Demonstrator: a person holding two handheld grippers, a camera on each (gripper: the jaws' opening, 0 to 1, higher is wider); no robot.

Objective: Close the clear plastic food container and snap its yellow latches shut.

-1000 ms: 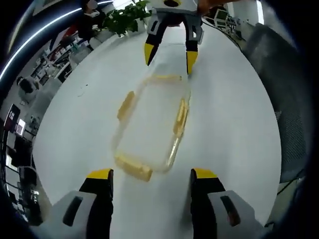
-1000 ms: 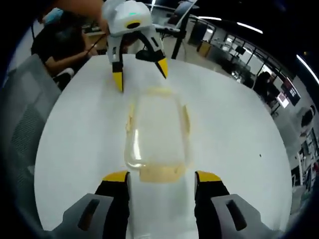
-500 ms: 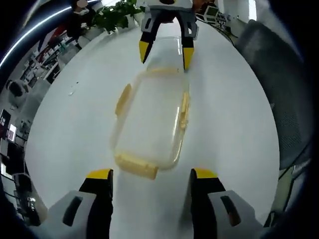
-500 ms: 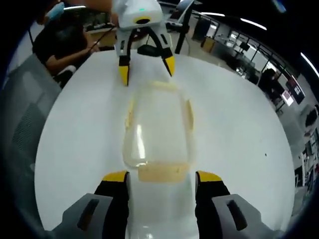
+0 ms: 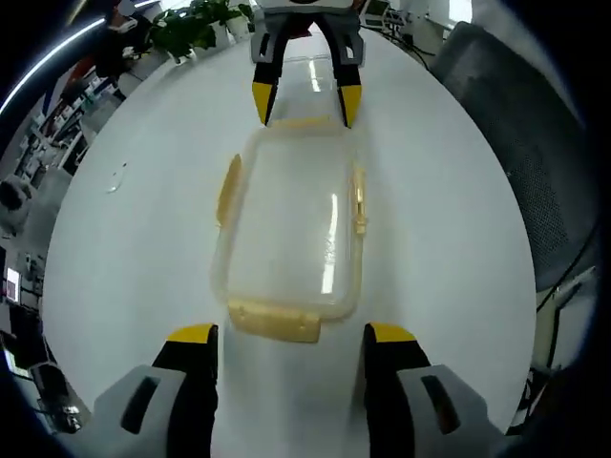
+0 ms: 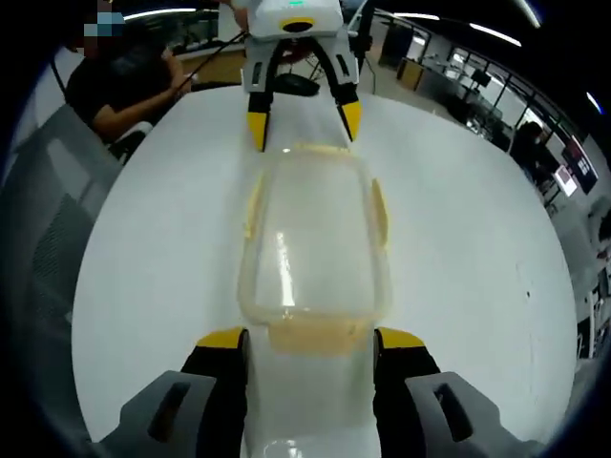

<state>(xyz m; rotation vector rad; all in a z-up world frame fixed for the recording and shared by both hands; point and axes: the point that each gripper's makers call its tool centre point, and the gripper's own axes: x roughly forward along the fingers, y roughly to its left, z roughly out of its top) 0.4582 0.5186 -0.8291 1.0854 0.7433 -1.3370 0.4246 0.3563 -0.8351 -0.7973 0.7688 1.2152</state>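
Note:
A clear plastic container [image 5: 286, 229] [image 6: 310, 239] lies lengthwise on the white table [image 5: 458, 248], and its four yellow latches stick outward. My left gripper [image 5: 291, 334] is open, its jaws on either side of the near end latch [image 5: 275, 322]. At the opposite end my right gripper [image 5: 305, 100] is open over the far latch [image 5: 301, 124]. In the right gripper view, my right gripper [image 6: 310, 339] straddles its own near latch [image 6: 315, 336], and the left gripper [image 6: 304, 124] stands open at the far end. Side latches [image 6: 254, 205] [image 6: 379, 212] hang loose. Neither gripper holds anything.
A grey mesh chair [image 5: 496, 95] [image 6: 48, 219] stands by the table's edge. A seated person [image 6: 115, 86] is behind the table. Potted plants [image 5: 181, 29] line the far side. Bare white tabletop [image 6: 153, 286] lies on both long sides of the container.
Both grippers have closed in on the container from its two ends; it now fills more of each view, and each open gripper stands nearer an end latch. The container itself has not visibly shifted.

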